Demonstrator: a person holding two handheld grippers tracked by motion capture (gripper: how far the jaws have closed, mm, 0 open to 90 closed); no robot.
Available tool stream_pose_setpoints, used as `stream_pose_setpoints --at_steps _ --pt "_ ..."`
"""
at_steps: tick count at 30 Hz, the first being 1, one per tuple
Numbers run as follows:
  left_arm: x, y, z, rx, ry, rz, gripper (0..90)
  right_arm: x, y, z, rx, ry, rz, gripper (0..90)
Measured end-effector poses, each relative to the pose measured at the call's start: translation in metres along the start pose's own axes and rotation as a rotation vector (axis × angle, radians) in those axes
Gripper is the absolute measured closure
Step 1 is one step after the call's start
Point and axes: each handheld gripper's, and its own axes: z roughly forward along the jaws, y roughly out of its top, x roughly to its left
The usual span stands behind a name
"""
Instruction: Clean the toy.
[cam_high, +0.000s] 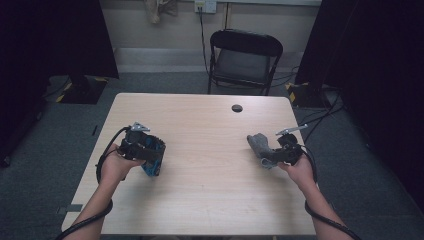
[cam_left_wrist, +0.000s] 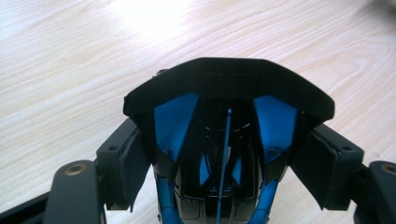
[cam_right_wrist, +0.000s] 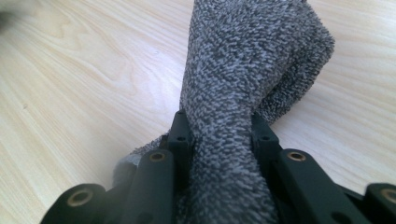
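You have both pick-ups made: your left claw (cam_high: 150, 159) grips a black-and-blue shoe (cam_high: 152, 156), your right claw (cam_high: 264, 159) pinches a grey sock (cam_high: 258, 144). Both are held just over the worktop (cam_high: 210, 190), well apart, left and right of centre. What seems left is bringing them together or setting them down. The shoe (cam_left_wrist: 224, 140) is glossy black with blue panels, its rim between the jaws. The sock (cam_right_wrist: 243, 84) is speckled, soft, bunched where the jaws squeeze it.
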Motion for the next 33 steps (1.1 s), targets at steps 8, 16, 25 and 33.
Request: stream_pose_setpoints --at_steps 8,16,25,33 --pt "-0.004 0.004 0.015 0.012 0.014 0.009 25.4 0.0 -0.005 0.006 0.016 -0.022 0.001 68.7" --pt "-0.004 0.006 0.034 0.014 0.019 -0.01 25.4 -0.003 -0.008 0.014 0.013 -0.034 0.015 67.7" --pt "-0.006 0.007 0.055 0.029 0.018 0.007 25.3 -0.005 -0.011 0.019 0.01 -0.044 0.016 66.0" --pt "-0.003 0.007 0.073 0.055 0.023 0.006 25.2 -0.007 -0.011 0.02 0.008 -0.068 0.011 62.2"
